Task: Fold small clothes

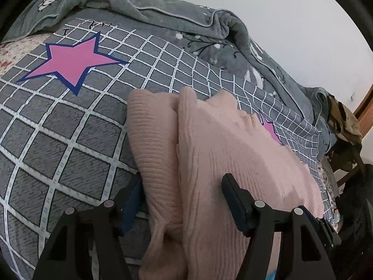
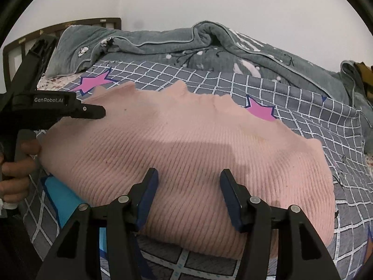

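A pink ribbed knit sweater [image 1: 221, 144] lies on the bed, one side folded over the body; in the right wrist view the sweater [image 2: 186, 135] spreads wide. My left gripper [image 1: 181, 182] stands open astride the sweater's left part, with one finger beside the folded edge and the other on top. The left gripper [image 2: 98, 114] also shows from the side in the right wrist view, held by a person's hand [image 2: 16, 168]. My right gripper [image 2: 188, 172] is open over the sweater's near edge, the knit lying below and between its fingers.
The bed has a grey checked sheet [image 1: 58, 140] with pink stars. A rumpled grey quilt [image 2: 163, 39] lies along the far side by the wall. A dark headboard [image 2: 70, 23] is at far left. A light blue item [image 2: 63, 198] lies beside the sweater. Brown clothes [image 1: 345, 121] hang at right.
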`<state>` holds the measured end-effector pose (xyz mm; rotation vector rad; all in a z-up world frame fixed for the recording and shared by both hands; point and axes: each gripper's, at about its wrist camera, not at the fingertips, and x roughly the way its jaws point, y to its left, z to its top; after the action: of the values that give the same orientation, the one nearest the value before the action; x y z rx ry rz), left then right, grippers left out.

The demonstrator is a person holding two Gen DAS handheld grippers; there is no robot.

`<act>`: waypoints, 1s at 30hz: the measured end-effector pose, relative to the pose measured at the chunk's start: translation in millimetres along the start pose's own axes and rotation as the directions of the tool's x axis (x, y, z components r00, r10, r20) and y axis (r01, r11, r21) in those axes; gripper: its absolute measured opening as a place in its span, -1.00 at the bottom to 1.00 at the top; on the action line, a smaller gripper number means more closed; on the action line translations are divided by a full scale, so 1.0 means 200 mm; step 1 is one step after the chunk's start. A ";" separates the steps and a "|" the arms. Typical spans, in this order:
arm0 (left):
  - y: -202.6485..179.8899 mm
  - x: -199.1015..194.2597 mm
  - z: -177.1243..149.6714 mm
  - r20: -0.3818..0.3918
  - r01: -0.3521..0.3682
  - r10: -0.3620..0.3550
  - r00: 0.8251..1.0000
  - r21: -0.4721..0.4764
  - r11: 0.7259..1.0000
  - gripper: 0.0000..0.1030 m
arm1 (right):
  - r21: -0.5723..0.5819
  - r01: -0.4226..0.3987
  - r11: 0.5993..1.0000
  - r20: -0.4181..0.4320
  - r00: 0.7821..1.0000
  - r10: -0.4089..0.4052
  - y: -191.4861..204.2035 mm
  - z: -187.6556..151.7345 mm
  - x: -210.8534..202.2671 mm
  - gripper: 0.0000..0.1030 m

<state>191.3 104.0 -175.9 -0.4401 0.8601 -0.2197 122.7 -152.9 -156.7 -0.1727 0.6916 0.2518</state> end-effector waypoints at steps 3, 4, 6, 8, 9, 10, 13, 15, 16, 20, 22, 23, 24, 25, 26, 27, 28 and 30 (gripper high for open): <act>-0.01 -0.02 -0.03 -0.004 0.013 -0.012 1.000 0.004 1.000 0.26 | 0.037 -0.048 0.998 -0.020 0.999 0.049 -0.05 0.02 -0.02 0.06; -0.01 -0.03 -0.04 -0.004 0.013 -0.013 1.000 0.008 1.000 0.26 | 0.045 -0.060 0.997 -0.022 0.998 0.062 -0.06 0.02 -0.03 0.06; -0.03 -0.05 -0.06 -0.001 0.015 -0.015 1.000 0.020 1.000 0.25 | 0.068 -0.081 0.994 -0.018 0.996 0.082 -0.11 0.04 -0.06 0.06; -0.04 -0.07 -0.08 0.011 0.003 -0.004 1.000 0.027 1.000 0.14 | 0.082 -0.071 0.994 -0.001 0.997 0.071 -0.15 0.05 -0.09 0.06; -0.05 -0.07 -0.09 0.016 -0.007 0.006 1.000 0.036 0.999 0.03 | 0.090 -0.064 0.994 0.012 0.998 0.063 -0.18 0.06 -0.12 0.06; -0.05 -0.07 -0.09 0.013 -0.012 0.011 1.000 0.042 0.999 -0.16 | 0.105 -0.058 0.993 0.032 0.998 0.055 -0.23 0.07 -0.15 0.06; -0.03 -0.09 -0.08 0.020 -0.007 0.007 1.000 0.004 1.000 -0.44 | 0.161 -0.040 0.986 0.070 0.997 0.029 -0.38 0.08 -0.21 0.06; -0.02 -0.09 -0.06 0.010 -0.011 0.011 1.000 -0.035 0.999 -0.51 | 0.199 -0.017 0.980 0.083 0.997 0.000 -0.49 0.08 -0.24 0.06; -0.03 -0.09 -0.05 0.004 -0.027 0.027 1.000 -0.053 0.998 -0.53 | 0.212 0.003 0.977 0.085 0.996 -0.022 -0.54 0.07 -0.24 0.06; -0.17 -0.14 0.00 0.010 -0.123 0.124 0.992 -0.061 0.990 -0.57 | 0.290 0.067 0.955 0.069 0.994 -0.090 -0.76 0.03 -0.27 0.06; -0.28 -0.18 0.03 0.011 -0.155 0.155 0.988 -0.045 0.987 -0.57 | 0.353 0.056 0.934 0.065 0.994 -0.084 -0.88 0.00 -0.30 0.06; -0.33 -0.20 0.05 0.015 -0.152 0.152 0.988 -0.039 0.988 -0.58 | 0.372 0.052 0.927 0.068 0.994 -0.083 -0.91 -0.01 -0.31 0.06; -0.39 -0.22 0.07 0.019 -0.143 0.143 0.990 -0.032 0.989 -0.58 | 0.386 0.051 0.921 0.071 0.994 -0.084 -0.95 -0.02 -0.33 0.06; -0.46 -0.24 0.09 0.024 -0.142 0.142 0.990 -0.022 0.990 -0.59 | 0.401 0.049 0.915 0.075 0.993 -0.086 -0.99 -0.03 -0.35 0.06; -0.51 -0.26 0.10 0.030 -0.146 0.146 0.989 -0.010 0.989 -0.59 | 0.410 0.049 0.911 0.077 0.993 -0.088 -1.02 -0.04 -0.37 0.06; -0.59 -0.28 0.11 0.040 -0.149 0.149 0.988 0.009 0.989 -0.59 | 0.421 0.049 0.906 0.081 0.992 -0.092 -1.06 -0.05 -0.39 0.06; -0.69 -0.29 0.12 0.051 -0.145 0.144 0.988 0.031 0.989 -0.59 | 0.429 0.049 0.902 0.084 0.992 -0.093 -1.08 -0.06 -0.41 0.06; -0.84 -0.31 0.12 0.056 -0.132 0.128 0.990 0.072 0.989 -0.59 | 0.443 0.043 0.896 0.091 0.991 -0.093 -1.13 -0.08 -0.44 0.06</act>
<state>168.4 -15.6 -43.5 -0.3169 0.8246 -0.1200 111.9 -387.9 -95.4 0.2501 0.6144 0.0310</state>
